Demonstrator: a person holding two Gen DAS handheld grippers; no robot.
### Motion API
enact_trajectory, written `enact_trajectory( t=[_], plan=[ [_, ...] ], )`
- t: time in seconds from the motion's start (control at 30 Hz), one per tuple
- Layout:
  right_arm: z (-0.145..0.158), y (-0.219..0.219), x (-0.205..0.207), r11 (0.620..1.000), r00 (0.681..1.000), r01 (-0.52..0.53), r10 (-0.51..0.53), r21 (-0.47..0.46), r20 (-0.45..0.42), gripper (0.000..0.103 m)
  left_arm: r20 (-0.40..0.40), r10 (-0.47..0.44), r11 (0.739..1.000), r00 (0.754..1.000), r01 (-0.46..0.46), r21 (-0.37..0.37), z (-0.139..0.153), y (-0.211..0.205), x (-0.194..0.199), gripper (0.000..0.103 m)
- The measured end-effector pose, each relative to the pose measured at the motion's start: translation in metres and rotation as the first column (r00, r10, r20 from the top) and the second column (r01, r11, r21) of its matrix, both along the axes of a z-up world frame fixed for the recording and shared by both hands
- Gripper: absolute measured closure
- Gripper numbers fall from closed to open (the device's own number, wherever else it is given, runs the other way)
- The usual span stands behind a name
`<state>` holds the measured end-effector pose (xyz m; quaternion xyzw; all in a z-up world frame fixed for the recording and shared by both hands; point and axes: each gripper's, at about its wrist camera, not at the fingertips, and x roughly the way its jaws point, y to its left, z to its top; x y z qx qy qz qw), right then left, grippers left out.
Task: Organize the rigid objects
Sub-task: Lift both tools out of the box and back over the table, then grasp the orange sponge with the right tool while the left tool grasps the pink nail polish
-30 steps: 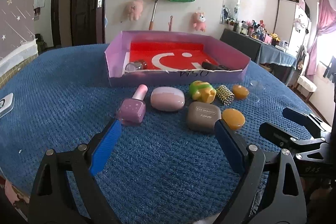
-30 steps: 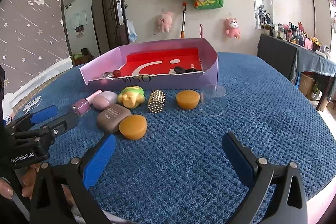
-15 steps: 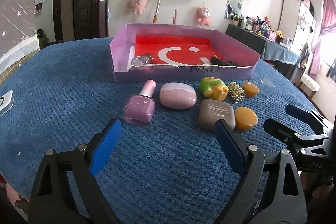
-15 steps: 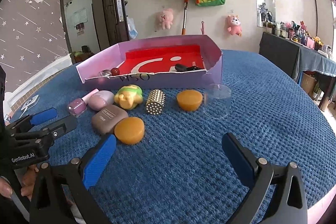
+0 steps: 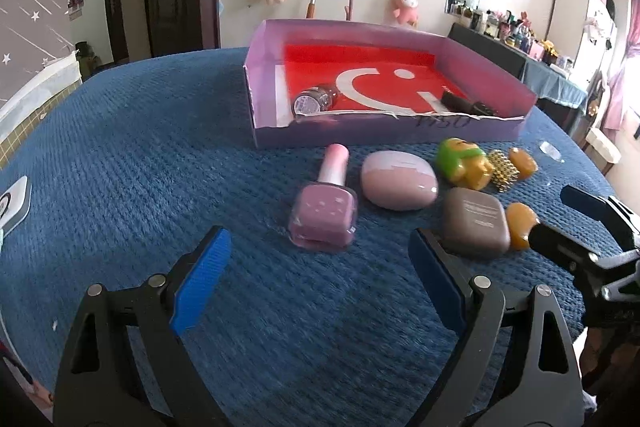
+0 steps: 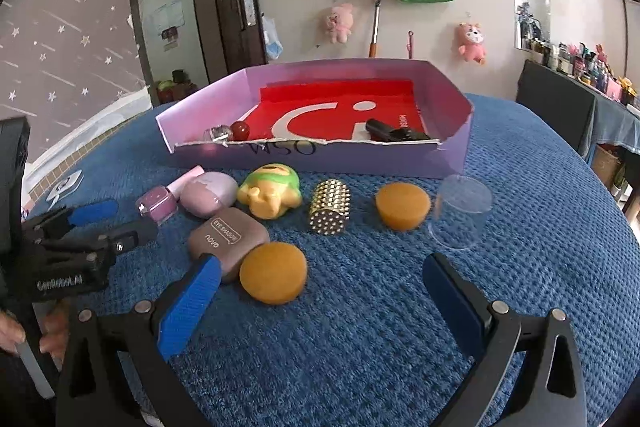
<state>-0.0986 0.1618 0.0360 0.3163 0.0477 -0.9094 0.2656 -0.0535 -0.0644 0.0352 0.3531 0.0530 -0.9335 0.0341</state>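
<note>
Left wrist view: left gripper (image 5: pixel 318 277) and right gripper (image 6: pixel 318 291) gape wide, holding nothing.

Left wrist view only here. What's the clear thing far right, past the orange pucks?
Observer: A clear plastic cup, standing right of the far orange puck.
Operator: What's in the box? I see a bottle and something black.
Observer: Also a red ball, right beside that bottle.
Operator: Right gripper?
Observer: Open, gripping nothing; the near orange puck lies by its left fingertip.
</note>
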Motion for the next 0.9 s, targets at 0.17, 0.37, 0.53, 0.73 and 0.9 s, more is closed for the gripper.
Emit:
enact_trajectory(
  t=[0.17,0.37,0.53,0.73,0.9],
  plan=[
    [-0.003,-0.008,0.0,0.999,1.0,-0.017,0.018,0.048,-0.006,0.002,0.053,-0.026,0.999,0.998,0.024,0.035,-0.001,-0.005,-0.012,0.013],
    [-0.007,-0.013,-0.004,0.995,0.999,-0.043,0.04,0.087,0.033,0.011,0.114,-0.034,0.999,0.993,0.034,0.002,-0.003,-0.005,-0.028,0.021],
    [-0.008,-0.013,-0.007,0.995,0.996,-0.062,0.057,0.081,0.066,0.013,0.137,-0.038,0.999,0.99,0.039,0.0,-0.004,-0.005,-0.036,0.03],
    [-0.012,-0.018,-0.01,0.992,0.994,-0.081,0.074,0.092,0.083,0.029,0.135,-0.045,0.999,0.99,0.046,-0.003,-0.002,-0.006,-0.041,0.048],
    [-0.011,-0.023,-0.005,0.988,0.994,-0.103,0.098,0.111,0.056,0.058,0.123,-0.071,0.997,0.99,0.068,0.029,-0.001,-0.008,-0.047,0.069]
  ],
)
